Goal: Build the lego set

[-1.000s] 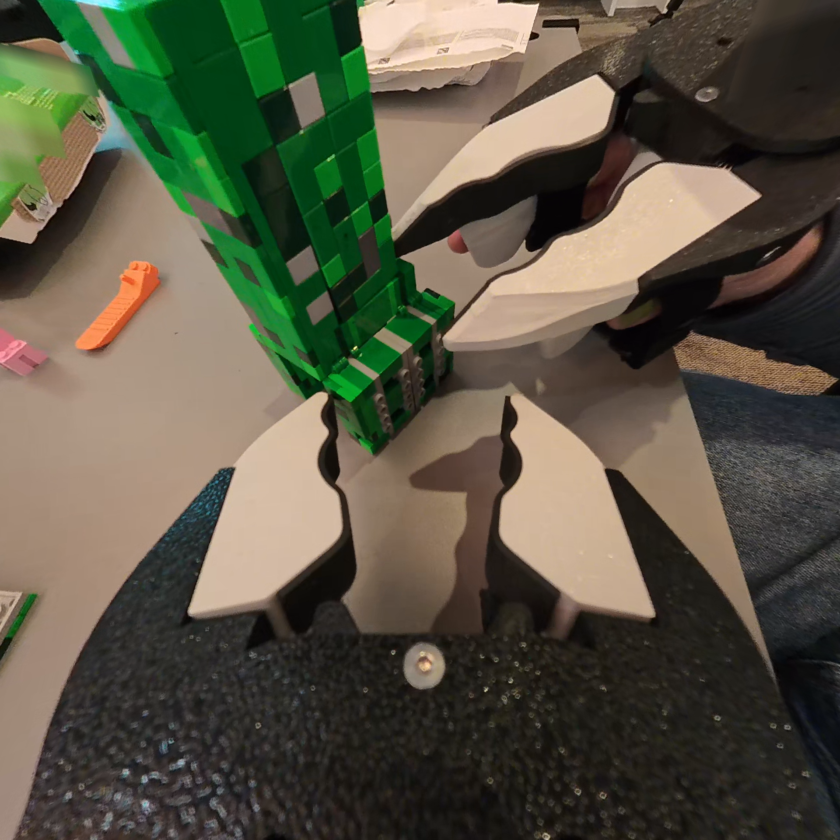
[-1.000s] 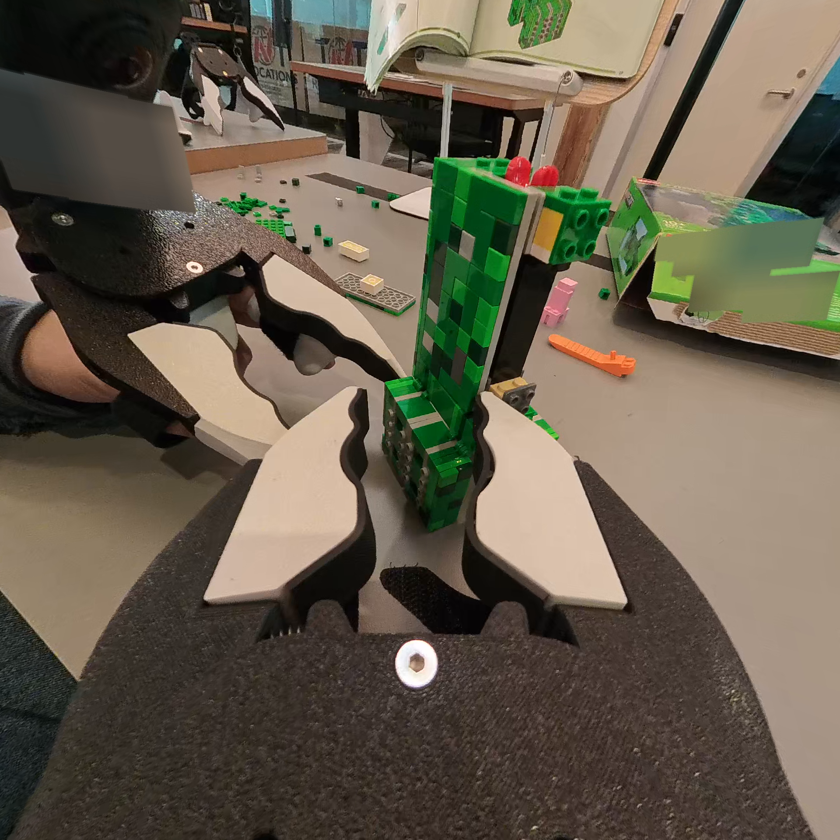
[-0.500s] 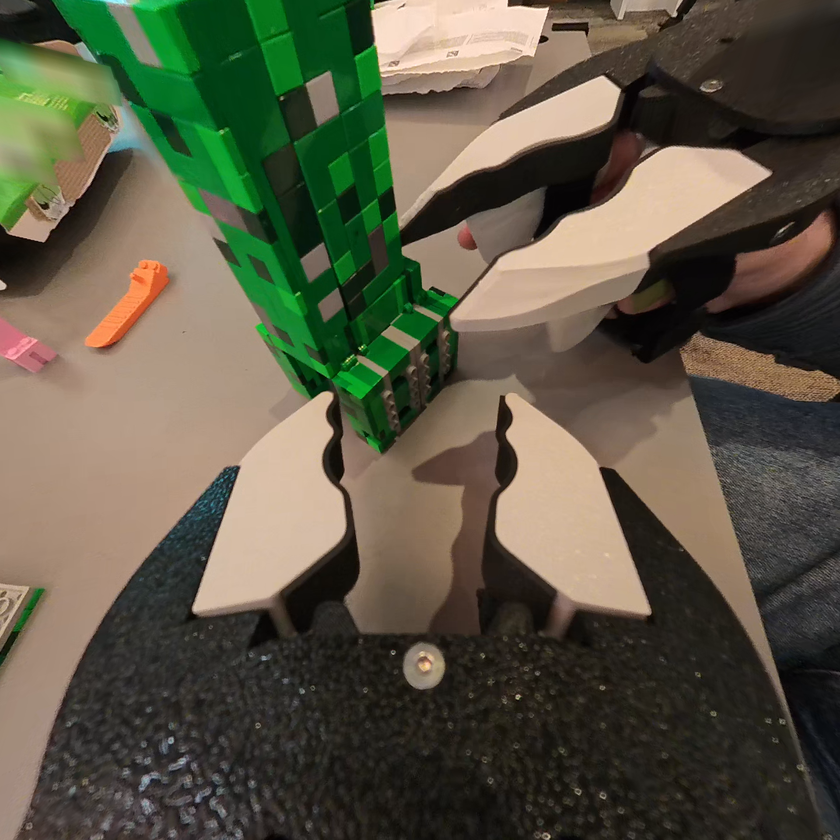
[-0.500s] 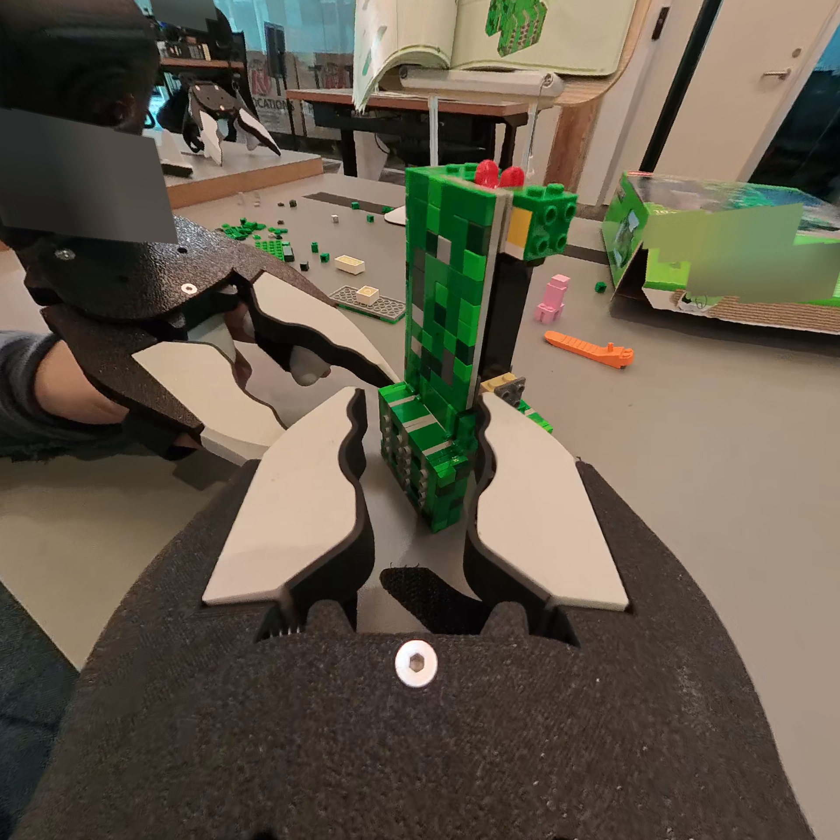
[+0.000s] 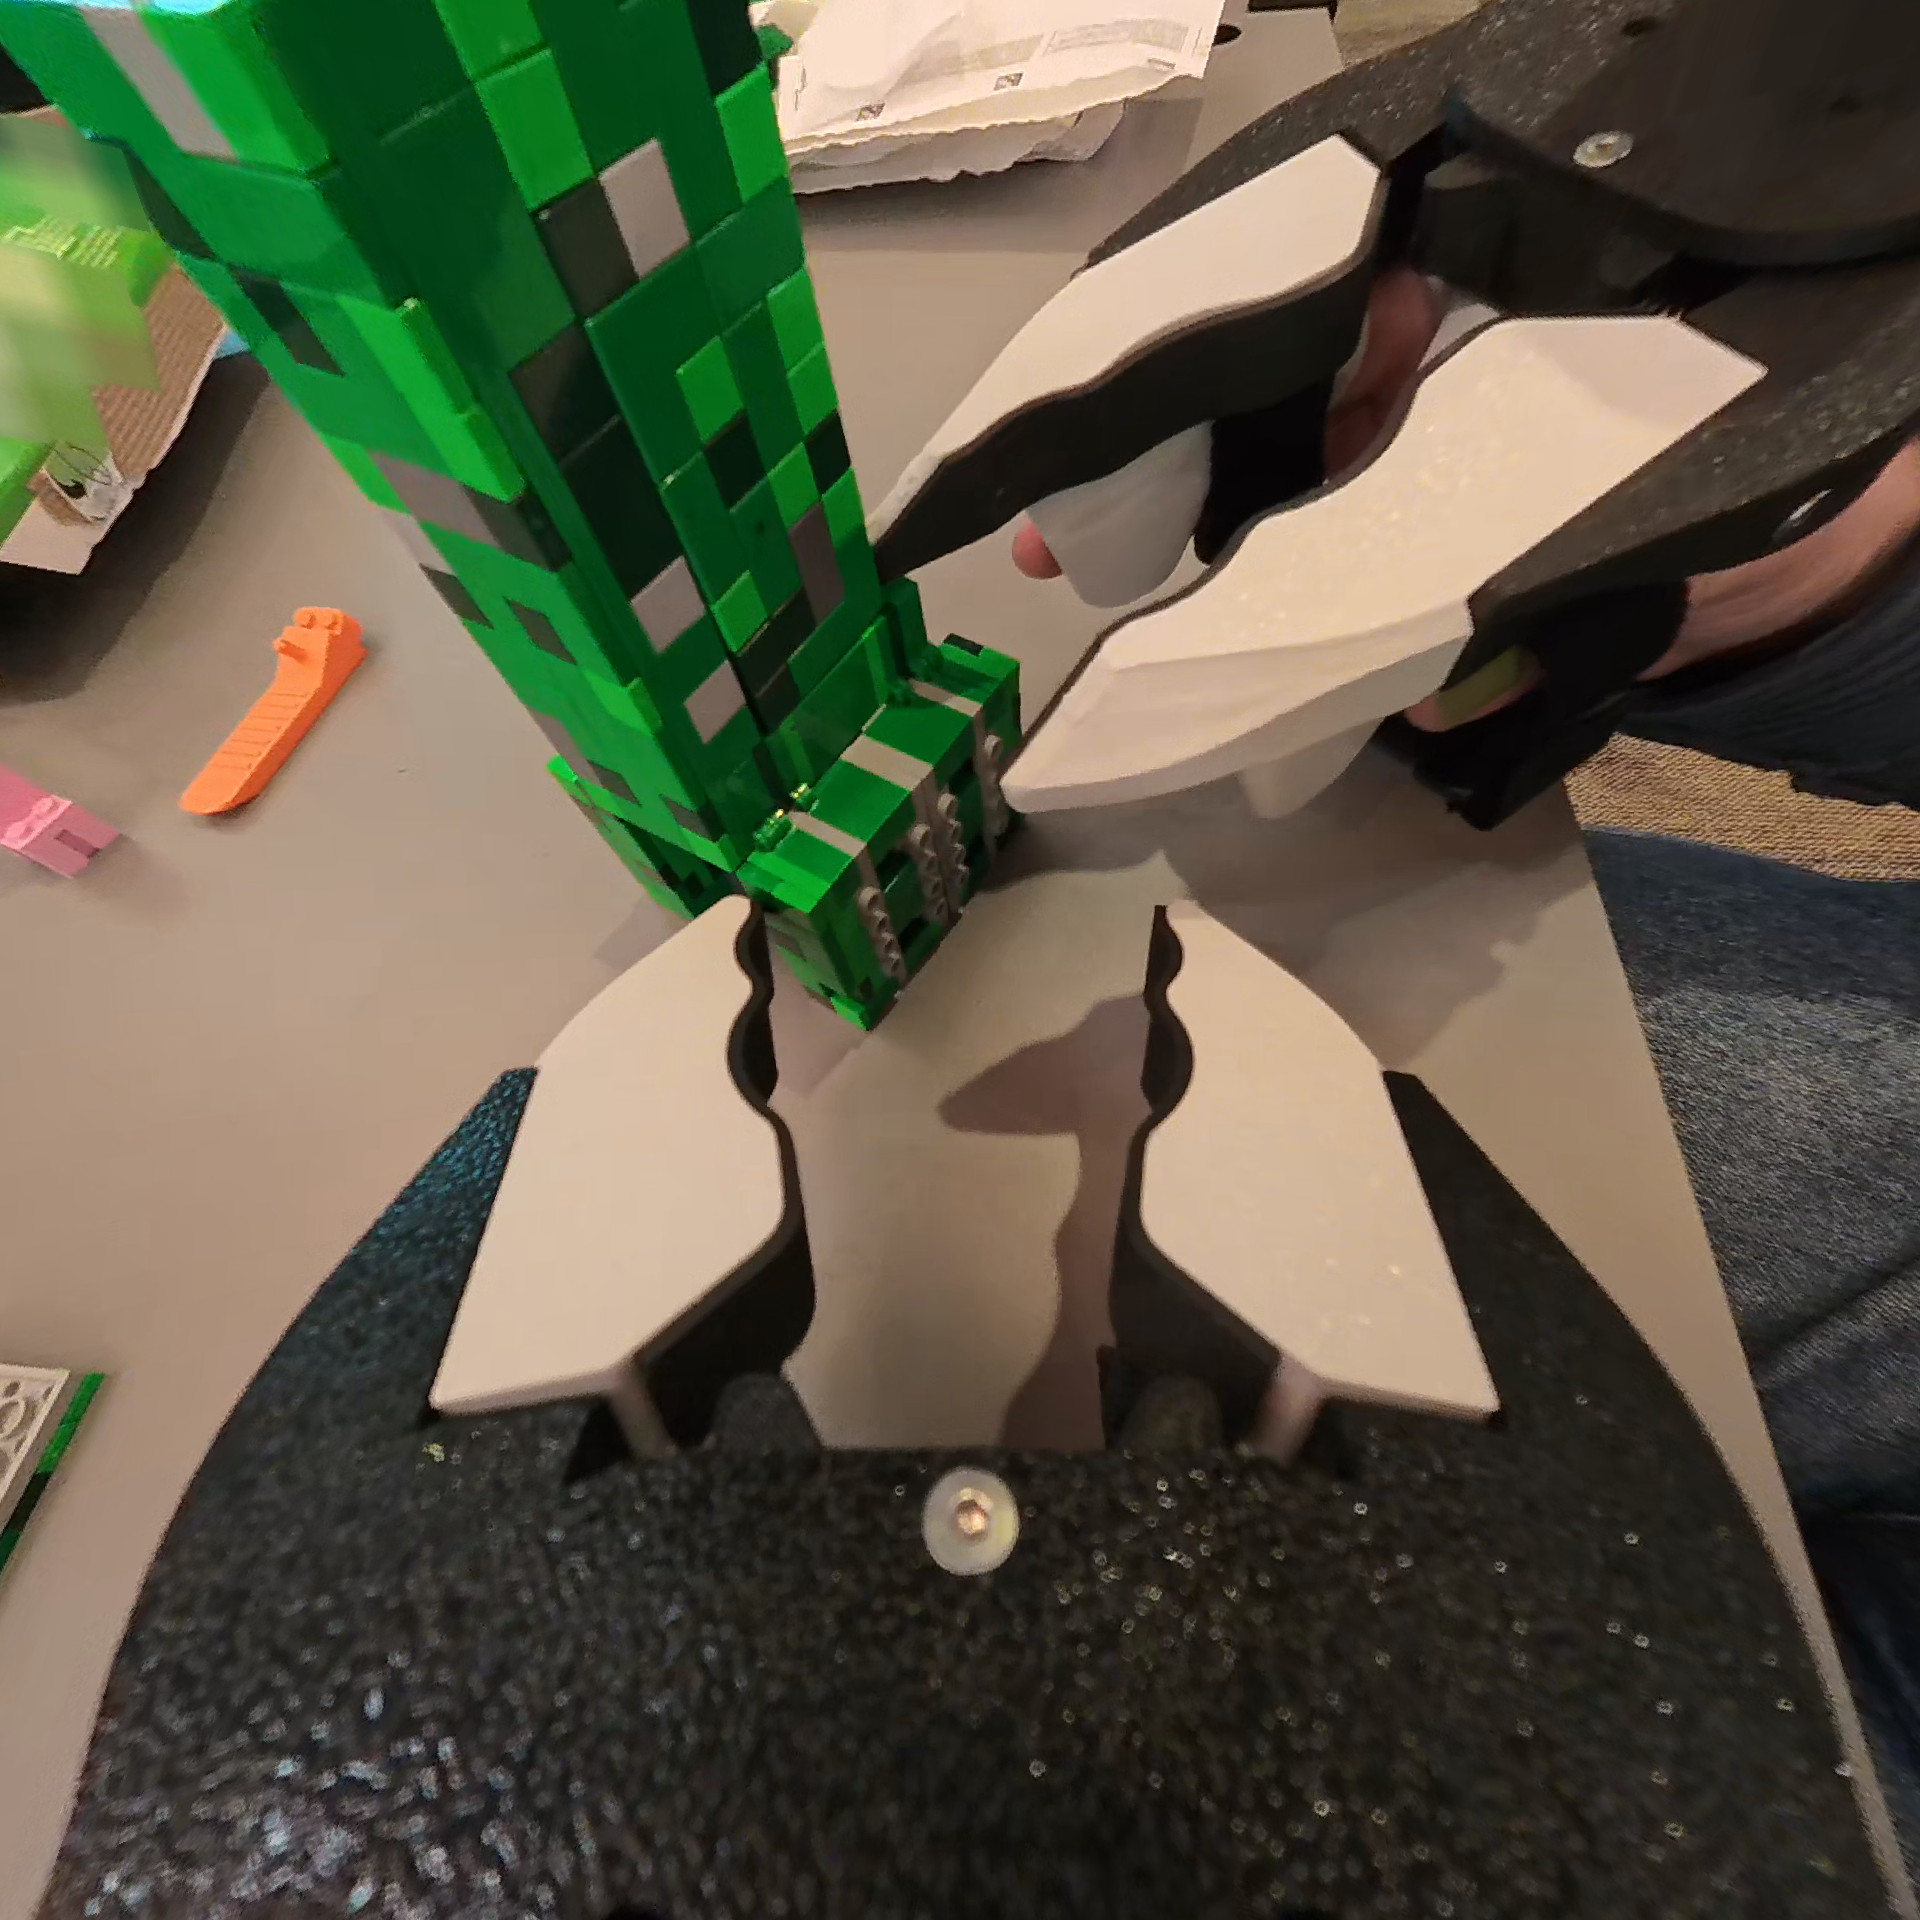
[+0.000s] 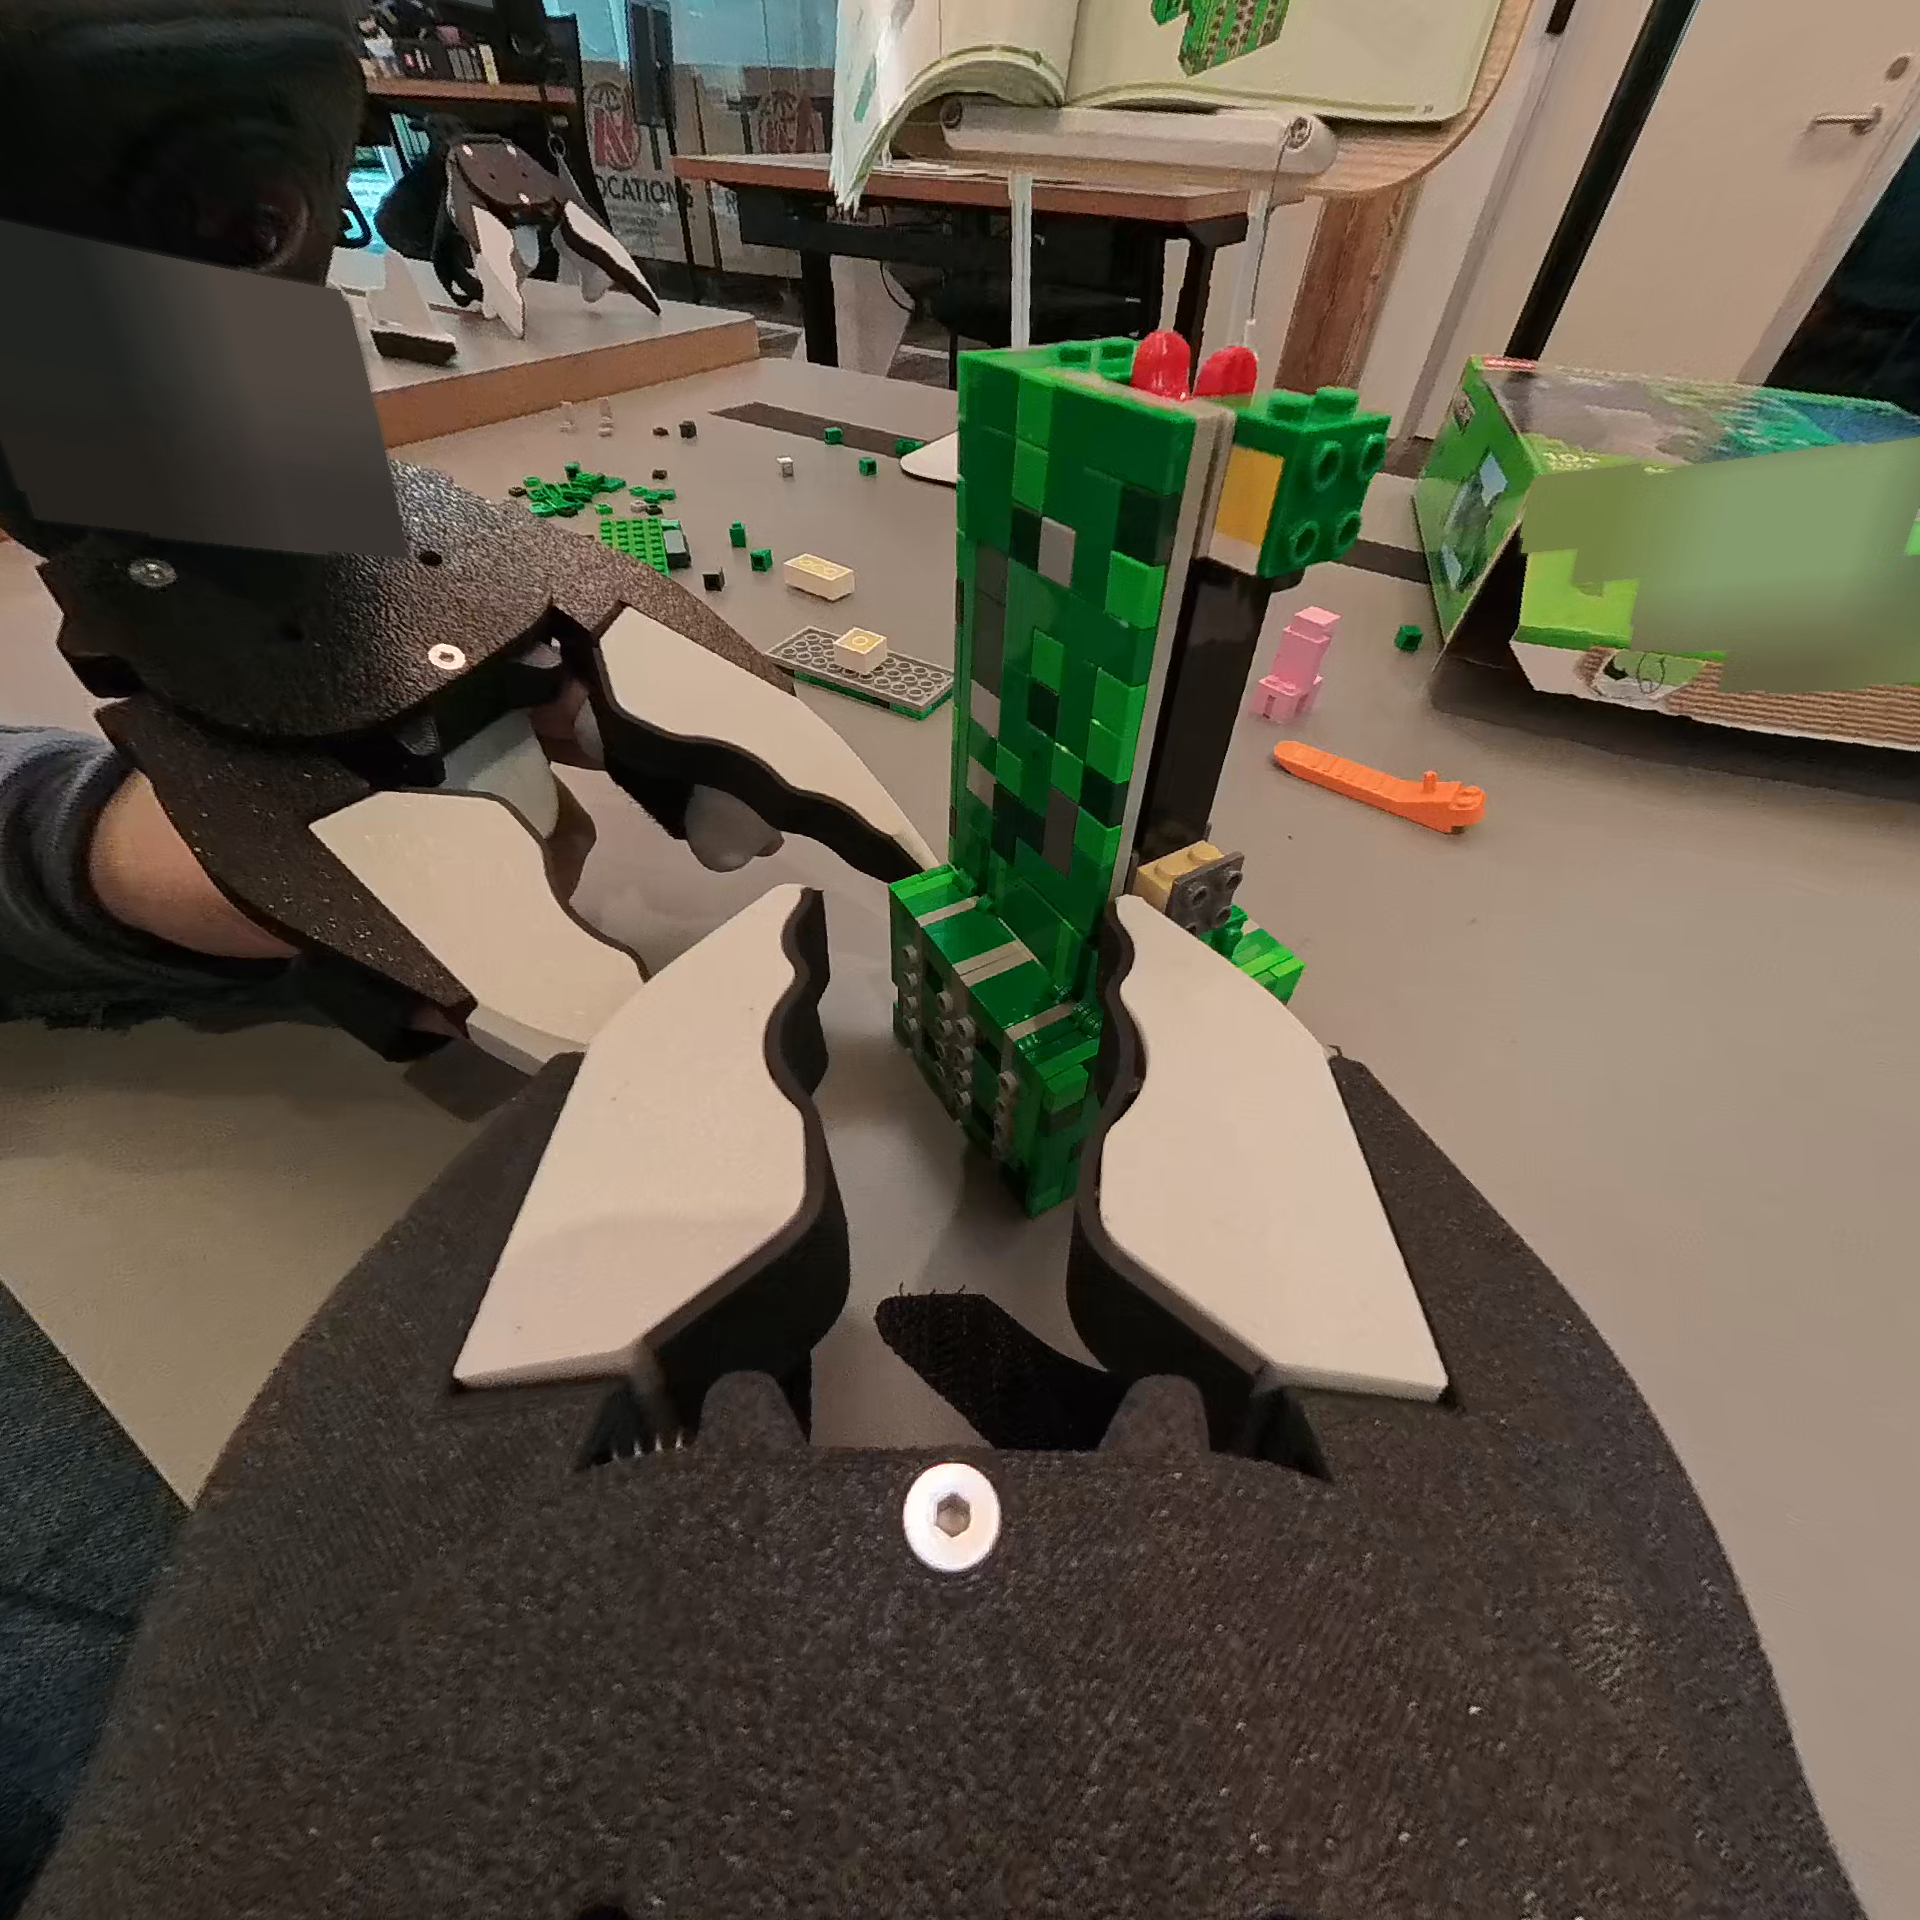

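A tall green brick figure [image 5: 623,416] with grey and dark squares stands on the grey table [image 5: 312,1039]. It also shows in the right wrist view [image 6: 1060,644]. Its green foot block [image 6: 987,1018] stands between the fingers of my right gripper [image 6: 966,914]. The right pad lies against the foot and the left pad stands clear of it, so the jaws are open. My left gripper [image 5: 954,920] is open and holds nothing. Its left fingertip [image 5: 743,920] is at the corner of the foot [image 5: 883,831]. The right gripper [image 5: 948,670] comes in from the right, astride the foot.
An orange brick separator [image 6: 1382,790], a pink brick figure [image 6: 1294,665] and a green box [image 6: 1662,561] lie to the right. A grey plate [image 6: 862,675] and loose green bricks [image 6: 603,499] lie behind. Papers [image 5: 987,83] lie at the far edge. The table's edge and a person's leg [image 5: 1766,1143] are close by.
My right gripper's jaws have widened a little and the left pad has come away from the foot. My left gripper narrowed slightly, then widened again, staying at the foot's corner.
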{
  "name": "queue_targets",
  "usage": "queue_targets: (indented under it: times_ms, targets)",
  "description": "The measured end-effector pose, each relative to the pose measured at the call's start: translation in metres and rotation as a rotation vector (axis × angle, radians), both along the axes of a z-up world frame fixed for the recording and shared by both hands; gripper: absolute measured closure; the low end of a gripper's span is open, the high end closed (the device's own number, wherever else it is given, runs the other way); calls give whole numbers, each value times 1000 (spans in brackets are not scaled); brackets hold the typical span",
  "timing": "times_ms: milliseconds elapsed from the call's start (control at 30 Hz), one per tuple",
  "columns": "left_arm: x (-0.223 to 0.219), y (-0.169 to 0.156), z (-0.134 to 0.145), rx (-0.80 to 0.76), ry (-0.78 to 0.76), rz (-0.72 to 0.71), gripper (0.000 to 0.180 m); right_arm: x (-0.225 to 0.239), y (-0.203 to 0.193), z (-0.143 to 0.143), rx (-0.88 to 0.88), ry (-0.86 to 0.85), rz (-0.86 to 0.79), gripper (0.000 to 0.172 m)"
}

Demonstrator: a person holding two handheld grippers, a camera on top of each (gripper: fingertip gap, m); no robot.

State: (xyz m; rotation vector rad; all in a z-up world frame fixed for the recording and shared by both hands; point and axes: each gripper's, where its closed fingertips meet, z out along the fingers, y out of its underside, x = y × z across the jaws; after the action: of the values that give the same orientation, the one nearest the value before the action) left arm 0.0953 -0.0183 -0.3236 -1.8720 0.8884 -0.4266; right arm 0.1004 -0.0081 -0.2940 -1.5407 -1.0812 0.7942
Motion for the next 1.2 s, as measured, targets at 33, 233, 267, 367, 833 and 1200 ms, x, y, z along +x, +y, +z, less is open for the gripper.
queue_targets:
  times_ms: [33,233,267,367,833,1200]
  targets:
    - [0,0,0,0,0,0,111,0,0,0,-2,2,1,123]
    - [-1,1,1,-8,-16,6,113,3,-1,6,-2,45,25,122]
    - [-1,1,2,-13,-27,4,116,7,-1,12,16,91,30,124]
    - [-5,4,4,-2,-39,33,116,23,10,19,70,129,35,122]
    - [-2,39,-9,30,119,122,111,14,14,10,-162,80,415,110]
    - [-2,41,-10,25,120,128,111,14,14,8,-146,67,406,113]
